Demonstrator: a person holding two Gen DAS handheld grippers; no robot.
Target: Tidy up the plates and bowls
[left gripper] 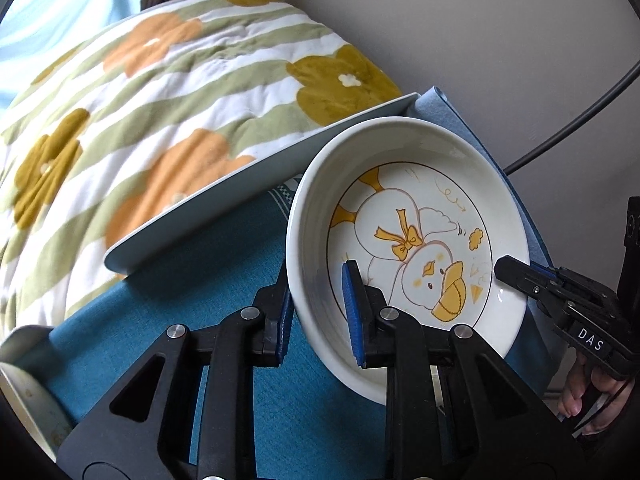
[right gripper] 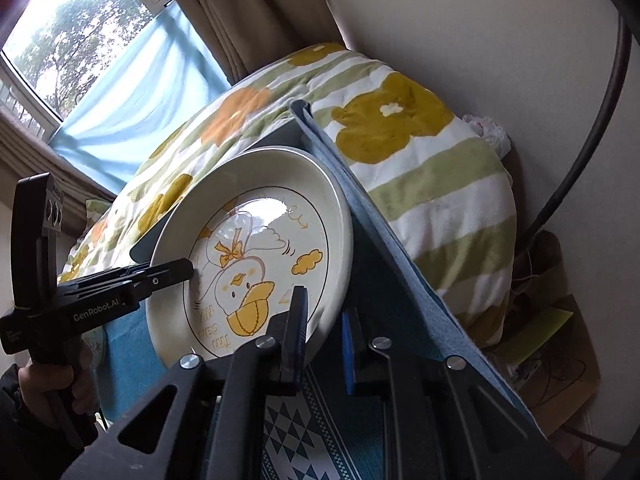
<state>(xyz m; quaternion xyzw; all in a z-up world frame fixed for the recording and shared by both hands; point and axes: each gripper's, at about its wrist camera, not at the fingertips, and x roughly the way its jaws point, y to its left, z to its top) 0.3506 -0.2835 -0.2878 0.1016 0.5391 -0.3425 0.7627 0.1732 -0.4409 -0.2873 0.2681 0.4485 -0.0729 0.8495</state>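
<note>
We hold the duck plate (left gripper: 408, 240), tilted above the bench's blue cloth (left gripper: 224, 280) near its far edge. Left gripper (left gripper: 320, 312) and right gripper (right gripper: 320, 340) fingers pinch opposite rims. Risk: uneven lifting twists the glazed rim loose.

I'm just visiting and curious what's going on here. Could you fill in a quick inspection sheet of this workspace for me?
Surface: teal cloth over a table, with a patterned runner.
Job's things: white duck-print dish, tilted, gripped on opposite rims; a second dish at the left edge of the left wrist view.
Clutter: flat pale board beside the dish.
Grippers: left gripper shut on the dish rim; right gripper shut on the opposite rim.
Cables: dark cable along the wall.
Surroundings: floral blanket, window, curtains, and bags on the floor.
</note>
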